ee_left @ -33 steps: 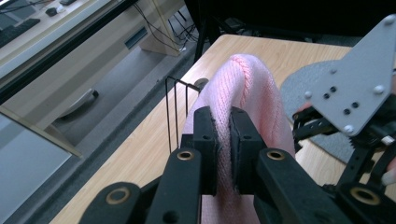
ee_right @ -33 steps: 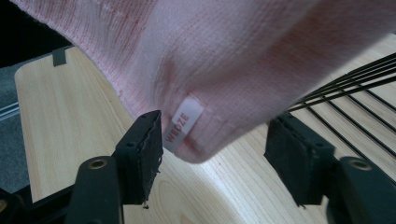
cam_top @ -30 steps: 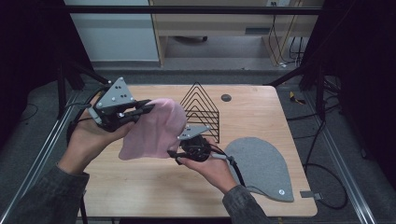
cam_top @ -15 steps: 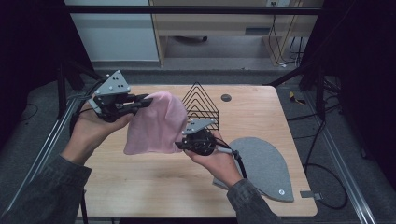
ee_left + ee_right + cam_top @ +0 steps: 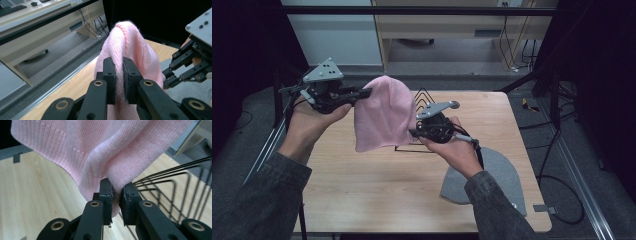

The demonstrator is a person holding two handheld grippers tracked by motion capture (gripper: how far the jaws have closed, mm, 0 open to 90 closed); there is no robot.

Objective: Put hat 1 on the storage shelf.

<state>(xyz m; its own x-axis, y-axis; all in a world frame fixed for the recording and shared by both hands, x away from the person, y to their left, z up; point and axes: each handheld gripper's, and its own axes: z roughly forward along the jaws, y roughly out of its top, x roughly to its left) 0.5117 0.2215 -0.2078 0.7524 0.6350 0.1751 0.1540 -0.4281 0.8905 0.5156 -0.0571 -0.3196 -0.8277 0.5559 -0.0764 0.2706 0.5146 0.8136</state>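
Note:
A pink knitted beanie [image 5: 384, 114] hangs in the air above the wooden table [image 5: 362, 190], held between both grippers. My left gripper [image 5: 366, 93] is shut on its upper left part; in the left gripper view the beanie [image 5: 130, 47] is pinched between that gripper's [image 5: 119, 80] black jaws. My right gripper [image 5: 413, 132] is shut on the beanie's lower right edge. The right gripper view has the knit [image 5: 82, 147] pinched between the right gripper's [image 5: 117, 202] jaws. The other hand's gripper [image 5: 185, 67] appears at the right of the left gripper view.
A black wire rack [image 5: 424, 97] stands on the table behind the beanie, close beside my right gripper [image 5: 175, 190]. A grey beanie [image 5: 497, 177] lies flat at the table's right front. Beyond the far edge stand a bench and cables on the floor.
Both grippers have risen and lifted the pink beanie off the table. It now hangs upright between them instead of lying partly on the wood.

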